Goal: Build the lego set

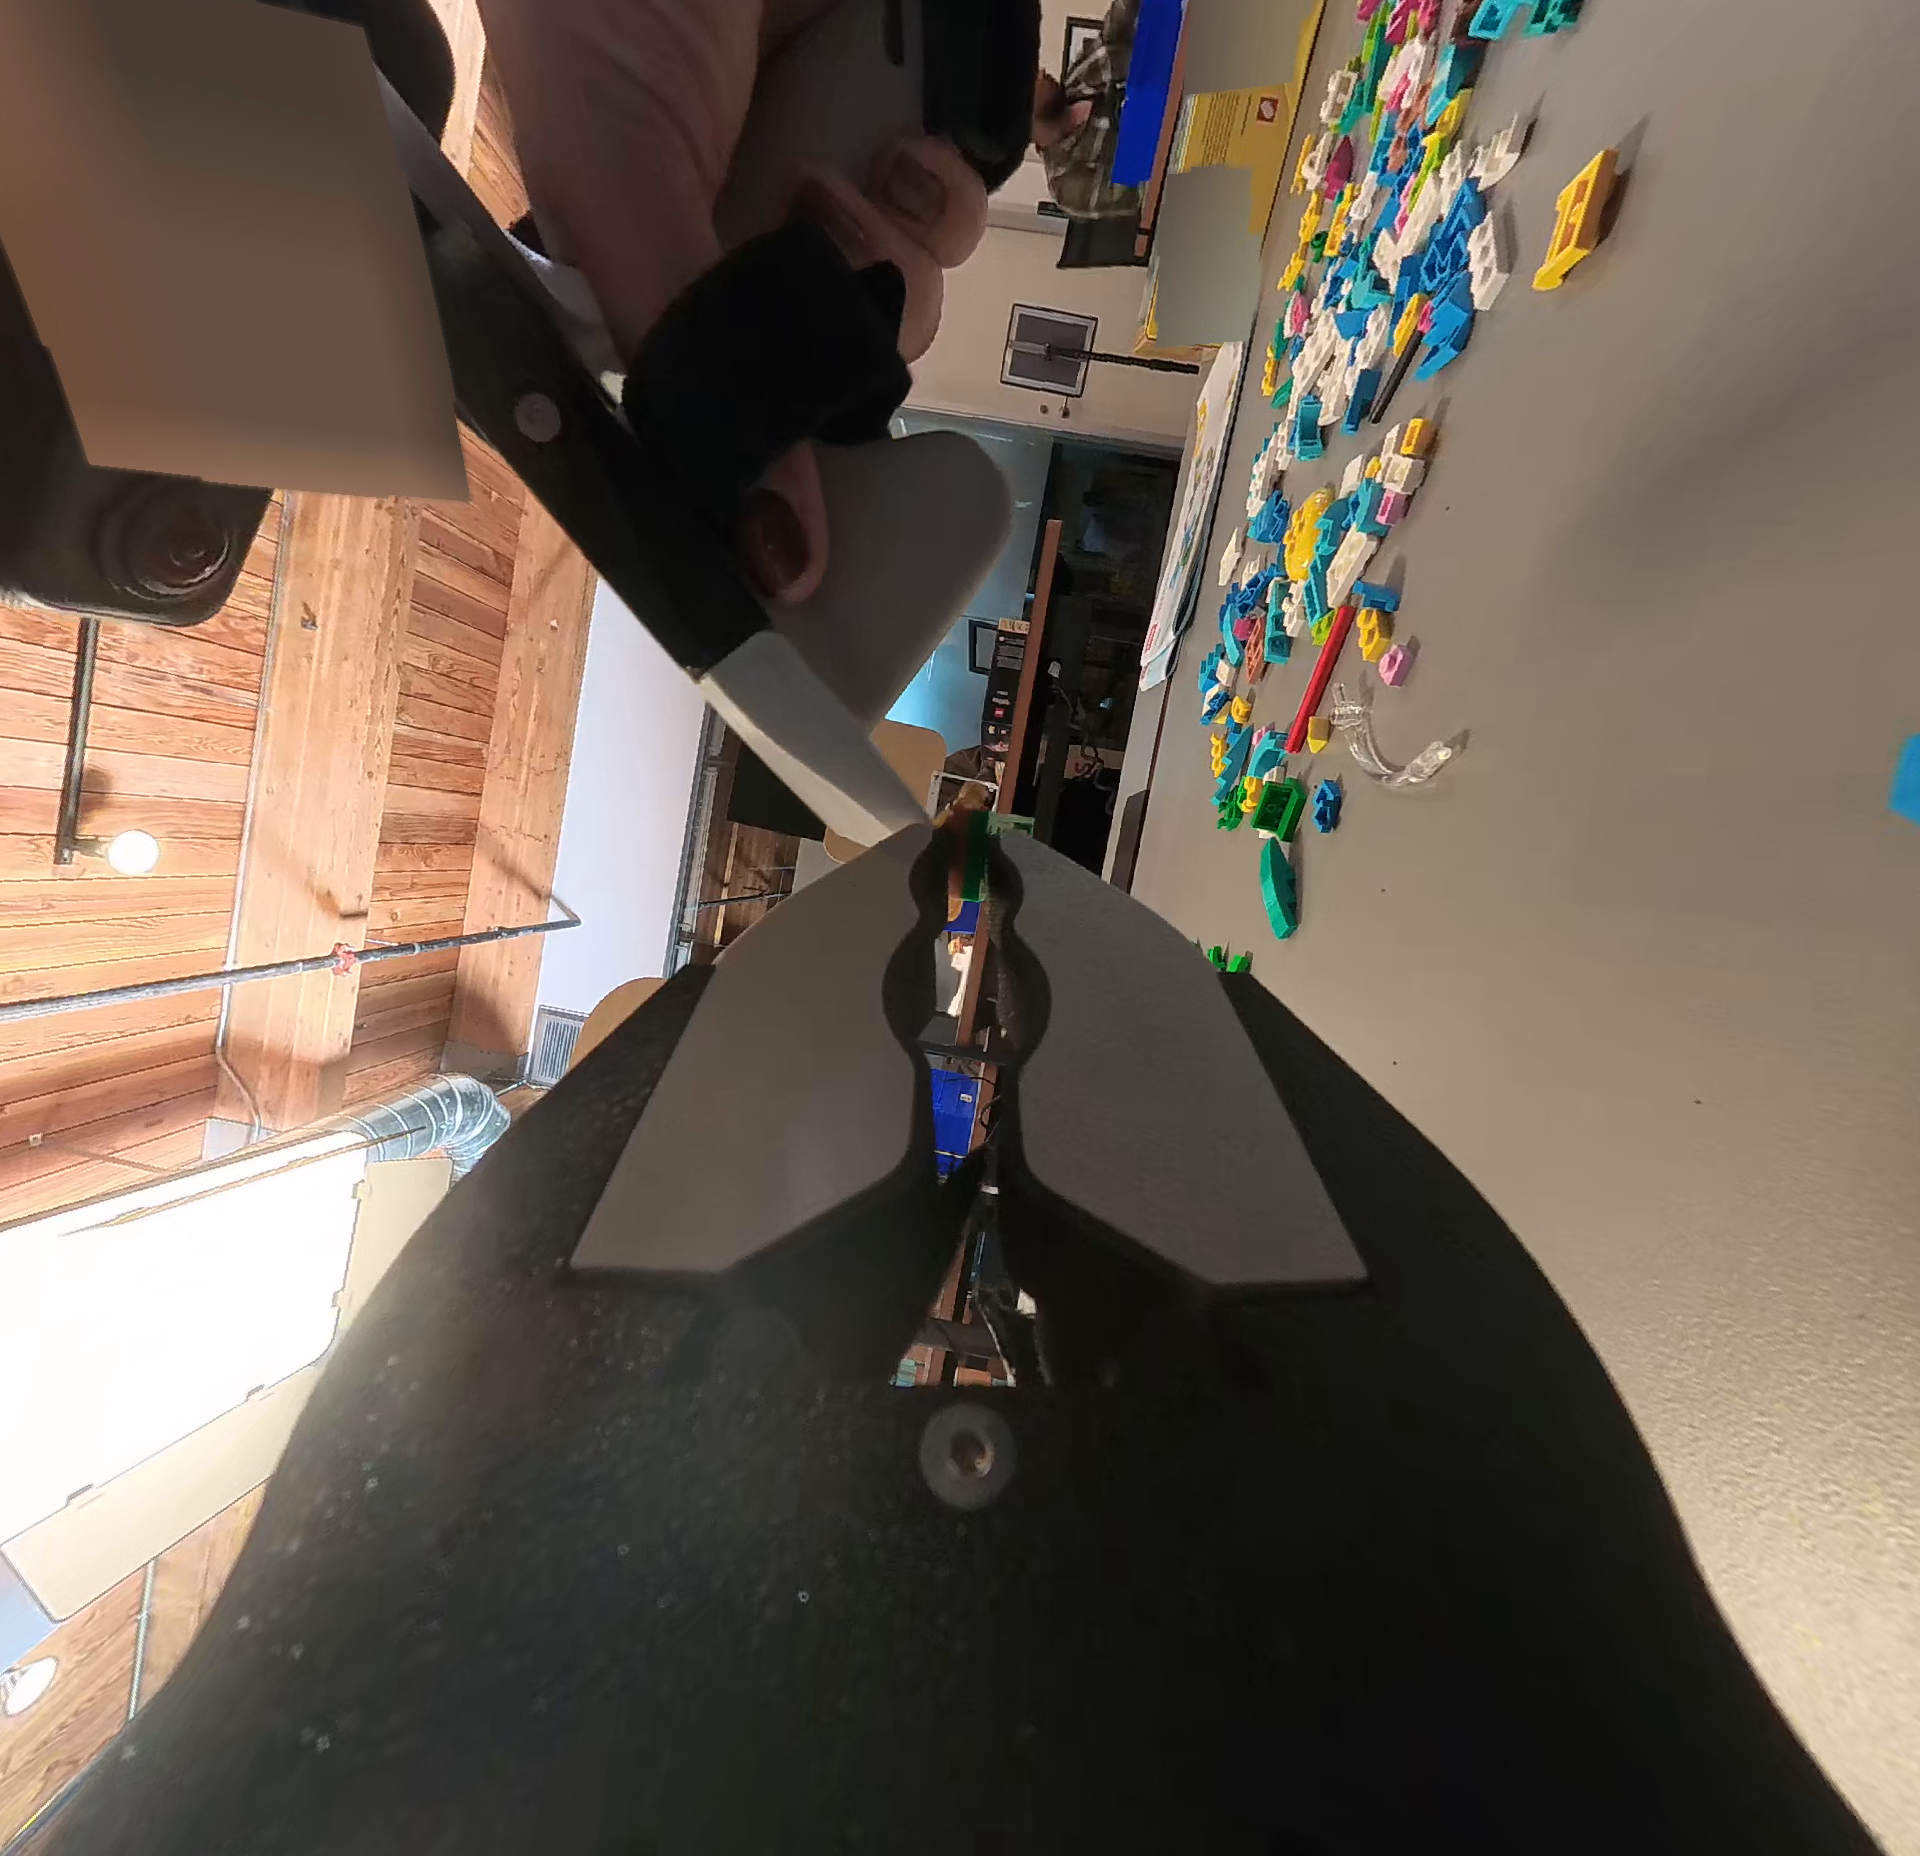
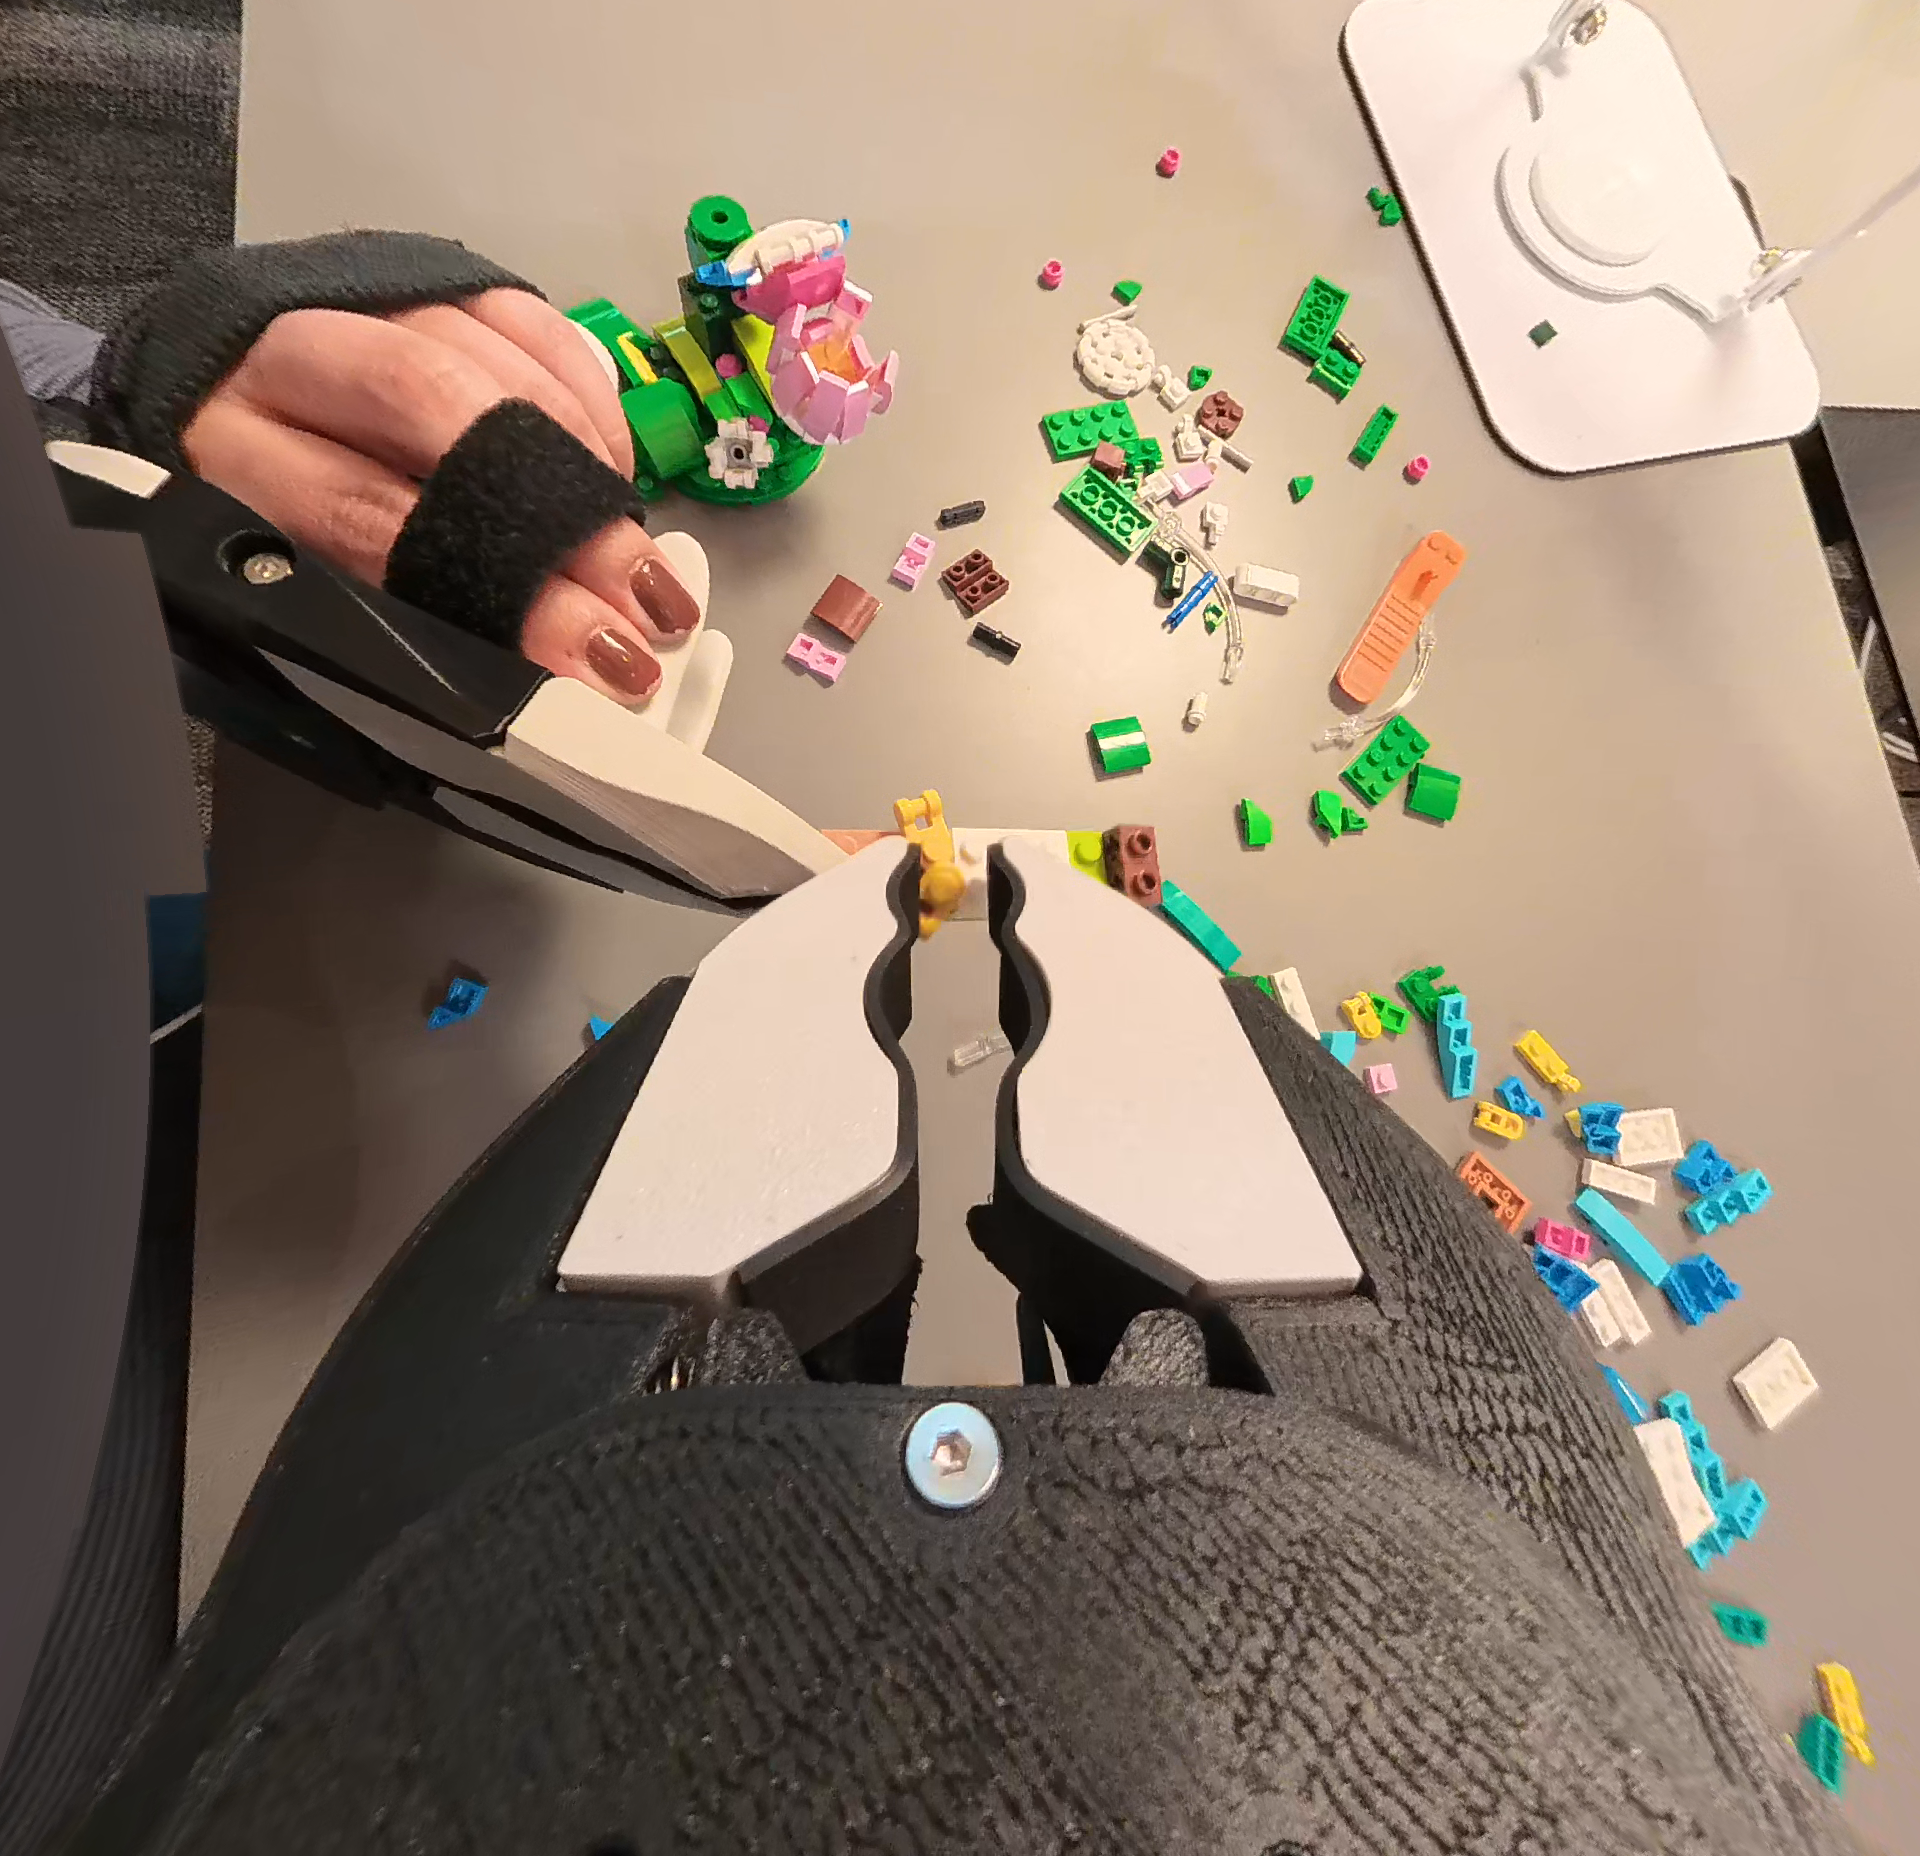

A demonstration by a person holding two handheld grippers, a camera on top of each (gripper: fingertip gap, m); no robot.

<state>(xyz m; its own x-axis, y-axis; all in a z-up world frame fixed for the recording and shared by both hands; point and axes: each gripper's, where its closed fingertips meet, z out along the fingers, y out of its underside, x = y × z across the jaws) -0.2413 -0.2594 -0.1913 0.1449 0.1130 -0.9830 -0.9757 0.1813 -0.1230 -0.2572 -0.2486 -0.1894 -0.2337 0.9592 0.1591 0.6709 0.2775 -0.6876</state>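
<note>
My right gripper (image 2: 951,856) has its jaws a narrow gap apart, closed on a small yellow piece (image 2: 928,840) on a little assembly of white, lime and brown bricks (image 2: 1127,861) held above the grey table (image 2: 623,92). My left gripper (image 1: 966,845) is shut on the same assembly, whose green part (image 1: 974,856) shows between its tips. In the right wrist view the left gripper (image 2: 727,819) comes in from the left, held by a gloved hand (image 2: 416,435). The right gripper's tip (image 1: 831,746) touches the assembly in the left wrist view.
A built green and pink flower model (image 2: 769,352) stands at the back left. Loose green, brown and white bricks (image 2: 1122,476), an orange brick separator (image 2: 1397,617) and a white stand base (image 2: 1579,227) lie beyond. Blue, white and yellow bricks (image 2: 1642,1214) crowd the right. My left and right fingertips are right by each other. The right tips stand about 20 cm off the orange brick separator (image 2: 1397,617).
</note>
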